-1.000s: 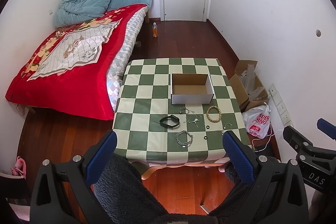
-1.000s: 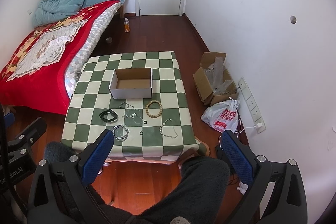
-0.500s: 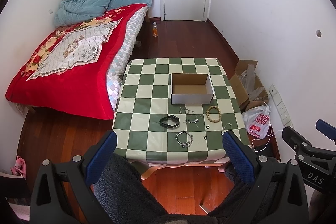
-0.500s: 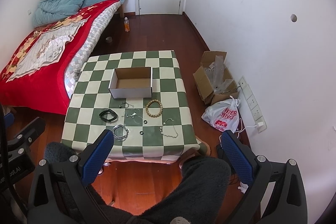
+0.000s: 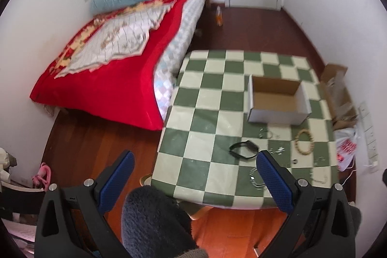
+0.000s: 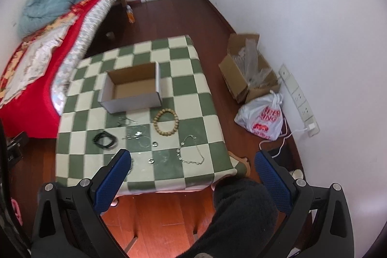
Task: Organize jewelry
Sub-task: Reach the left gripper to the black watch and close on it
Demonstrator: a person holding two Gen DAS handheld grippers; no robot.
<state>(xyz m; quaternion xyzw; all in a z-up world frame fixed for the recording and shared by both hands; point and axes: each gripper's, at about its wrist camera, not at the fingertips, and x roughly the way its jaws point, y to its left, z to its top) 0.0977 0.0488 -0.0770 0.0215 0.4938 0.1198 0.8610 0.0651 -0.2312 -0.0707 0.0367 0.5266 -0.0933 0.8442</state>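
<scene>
An open cardboard box (image 5: 278, 100) (image 6: 131, 88) stands on the green-and-cream checked table (image 5: 212, 98) (image 6: 188, 88). In front of it lie a wooden bead bracelet (image 5: 304, 143) (image 6: 166, 122), a black band (image 5: 243, 149) (image 6: 104, 139), a silver chain necklace (image 6: 191, 153), thin chains (image 6: 135, 134), small rings (image 6: 154, 143) and a chain bracelet (image 5: 255, 179) partly behind a finger. My left gripper (image 5: 193, 158) hangs open above the table's near left corner. My right gripper (image 6: 192, 158) hangs open above the near edge. Neither holds anything.
A bed with a red blanket (image 5: 108, 69) (image 6: 26, 74) stands left of the table. A cardboard box of plastic (image 6: 246, 67), a white shopping bag (image 6: 263, 117) and a wall power strip (image 6: 300, 100) lie at the right. A person's dark fleece legs (image 5: 154, 221) (image 6: 239, 214) are below the grippers.
Both grippers have come down and closer to the table. The left view has swung left, the right view right. Both stay open; the jewelry has not moved.
</scene>
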